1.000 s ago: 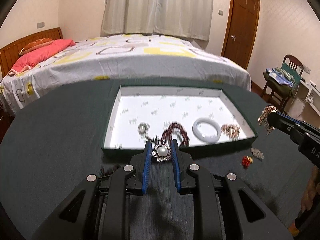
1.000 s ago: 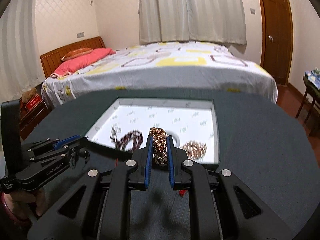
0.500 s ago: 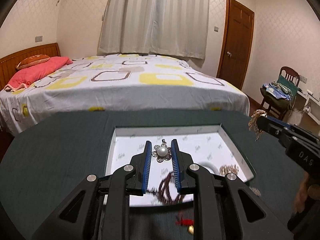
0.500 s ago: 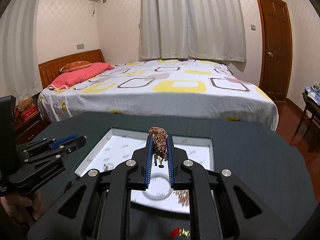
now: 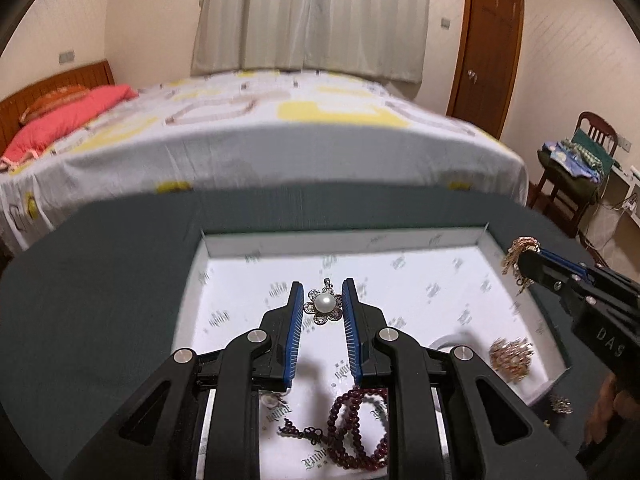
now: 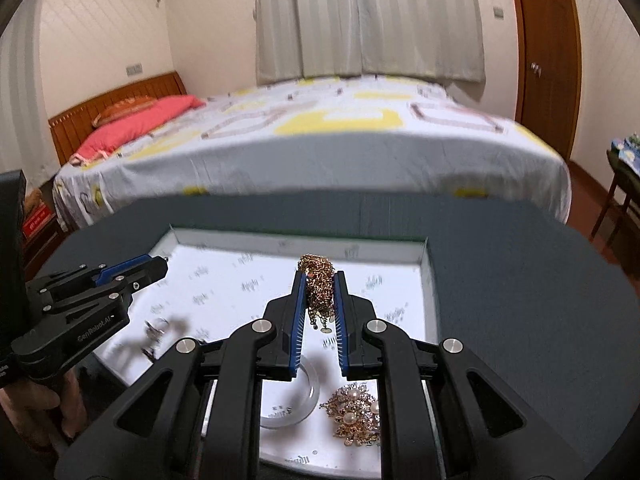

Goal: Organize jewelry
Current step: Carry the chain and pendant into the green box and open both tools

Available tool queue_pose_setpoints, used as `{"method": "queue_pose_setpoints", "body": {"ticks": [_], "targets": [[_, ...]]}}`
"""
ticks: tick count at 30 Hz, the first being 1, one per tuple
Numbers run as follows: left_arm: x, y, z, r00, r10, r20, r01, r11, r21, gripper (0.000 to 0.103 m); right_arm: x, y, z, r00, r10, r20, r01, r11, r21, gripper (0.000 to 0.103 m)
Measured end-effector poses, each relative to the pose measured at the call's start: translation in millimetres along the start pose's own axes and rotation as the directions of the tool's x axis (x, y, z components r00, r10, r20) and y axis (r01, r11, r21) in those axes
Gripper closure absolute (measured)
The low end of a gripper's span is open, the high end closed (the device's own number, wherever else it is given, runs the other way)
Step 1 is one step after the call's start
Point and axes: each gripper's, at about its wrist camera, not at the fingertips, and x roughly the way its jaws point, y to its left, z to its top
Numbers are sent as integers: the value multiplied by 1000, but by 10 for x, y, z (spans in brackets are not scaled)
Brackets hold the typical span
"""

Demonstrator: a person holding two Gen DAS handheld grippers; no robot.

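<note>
- Both grippers have come forward over the white tray (image 5: 520,276) in the last second; a second ago they were back at its near edge, above the dark tabletop (image 5: 120,264).
- Left gripper (image 5: 322,304): jaws closed on a pearl flower pendant (image 5: 323,305), held above the tray floor around the middle. Same grip as before, nothing slipped.
- Right gripper (image 6: 319,294): jaws pinched on a bunched gold chain (image 6: 318,284), with a few little charms dangling below. It hangs over the far right part of the tray.
- Already lying in the tray: a dark red bead bracelet (image 5: 356,432) near the front, a gold pearl brooch (image 6: 354,414) at the right, a pale bangle (image 6: 296,400) beside it, and a small pearl piece (image 5: 270,400) I can't make out properly.
- At least one small piece (image 5: 560,404) is still out on the tabletop just past the tray's right corner.
- My read: this is the carry-to-drop stage. Both pieces are now above bare tray floor, so lowering and opening looks like the next move.
- The chain is the fiddly one; it could snag on the blue pads (image 6: 298,320) when released.
</note>
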Motion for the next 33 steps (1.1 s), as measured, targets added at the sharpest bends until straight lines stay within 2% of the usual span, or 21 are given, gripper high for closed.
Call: {"method": "queue_pose_setpoints", "body": {"ticks": [12, 20, 27, 31, 33], "targets": [[337, 86, -125, 992, 15, -126, -16, 1000, -4, 82, 439, -77, -218, 989, -38, -145, 43, 999, 31, 89], [463, 78, -151, 985, 0, -171, -2, 1000, -11, 82, 553, -142, -275, 980, -43, -195, 53, 998, 45, 89], [499, 75, -154, 983, -3, -185, 0, 1000, -17, 82, 558, -174, -287, 980, -41, -195, 54, 997, 61, 87], [507, 72, -153, 982, -2, -189, -1, 1000, -15, 77, 553, -179, -288, 980, -37, -193, 51, 996, 67, 85], [499, 77, -141, 982, -4, -186, 0, 1000, -21, 69, 532, -180, -279, 982, -38, -186, 51, 996, 69, 76]]}}
